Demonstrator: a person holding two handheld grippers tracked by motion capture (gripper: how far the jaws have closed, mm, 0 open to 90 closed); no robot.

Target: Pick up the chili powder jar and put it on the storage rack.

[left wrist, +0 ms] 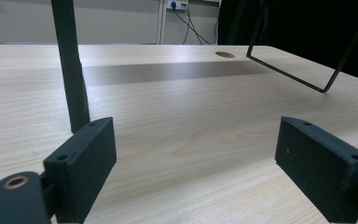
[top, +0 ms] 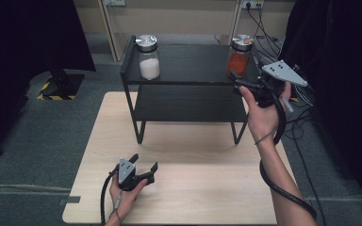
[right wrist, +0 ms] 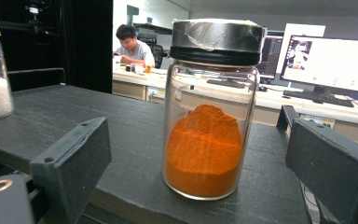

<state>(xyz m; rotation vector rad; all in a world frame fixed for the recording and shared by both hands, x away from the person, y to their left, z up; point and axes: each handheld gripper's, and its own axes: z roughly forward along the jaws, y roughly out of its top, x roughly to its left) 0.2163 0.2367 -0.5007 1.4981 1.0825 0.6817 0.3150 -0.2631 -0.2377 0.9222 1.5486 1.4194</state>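
Orange-powder jar [right wrist: 209, 112] framed between the parted jaws of the right gripper [right wrist: 196, 154], untouched.
Right gripper [top: 245, 84] sits at the upper right of the high view, by the jar [top: 238, 56] on the black shelf [top: 188, 66]. White-powder jar [top: 148, 56] stands upper left. Left gripper [top: 143, 165], jaws apart and empty, rests low on the wooden table [top: 193, 188].

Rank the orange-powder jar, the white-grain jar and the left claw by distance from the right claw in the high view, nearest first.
From the right claw:
1. Orange-powder jar, just ahead on the shelf's right end.
2. White-grain jar, at the shelf's left end.
3. Left claw, low on the table's near side.
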